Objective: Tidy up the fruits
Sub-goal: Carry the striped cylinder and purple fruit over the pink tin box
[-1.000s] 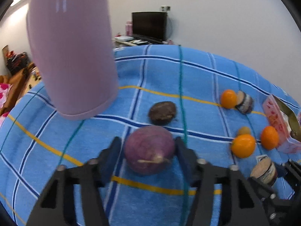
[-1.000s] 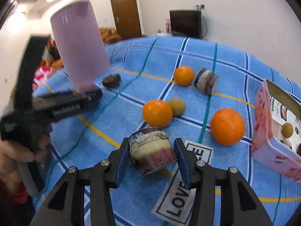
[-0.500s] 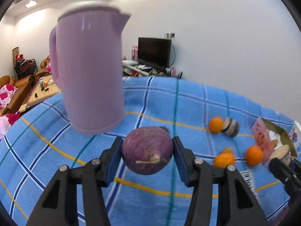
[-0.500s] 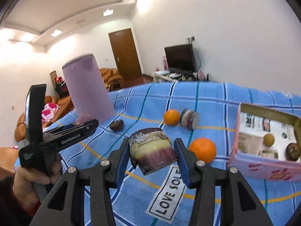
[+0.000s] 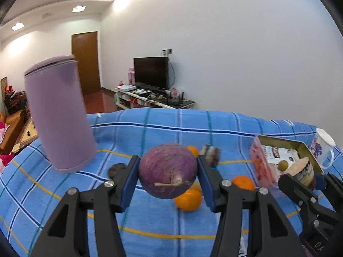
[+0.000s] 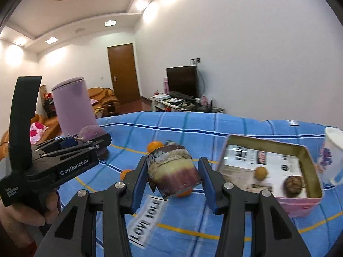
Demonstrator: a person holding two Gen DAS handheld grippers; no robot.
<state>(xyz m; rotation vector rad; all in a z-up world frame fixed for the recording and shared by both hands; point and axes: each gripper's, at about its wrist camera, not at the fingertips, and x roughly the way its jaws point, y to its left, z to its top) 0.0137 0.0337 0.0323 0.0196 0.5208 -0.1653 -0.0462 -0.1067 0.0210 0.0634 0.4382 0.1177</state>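
Left wrist: both claws point(image 5: 168, 178) point(image 6: 173, 175) grip fruit point(image 5: 167, 171), stem toward camera.

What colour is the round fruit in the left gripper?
Dull purple round fruit, pale stalk; clearest in the left wrist view.

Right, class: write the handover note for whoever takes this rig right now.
Left gripper: shut on the round purple fruit, lifted off the blue cloth.
Right gripper: shut on the cut layered fruit piece, lifted near the pink tin.
Done: a small yellow fruit and a dark fruit lie in the tin.
Left: place both held pieces; oranges and other pieces remain on the cloth.
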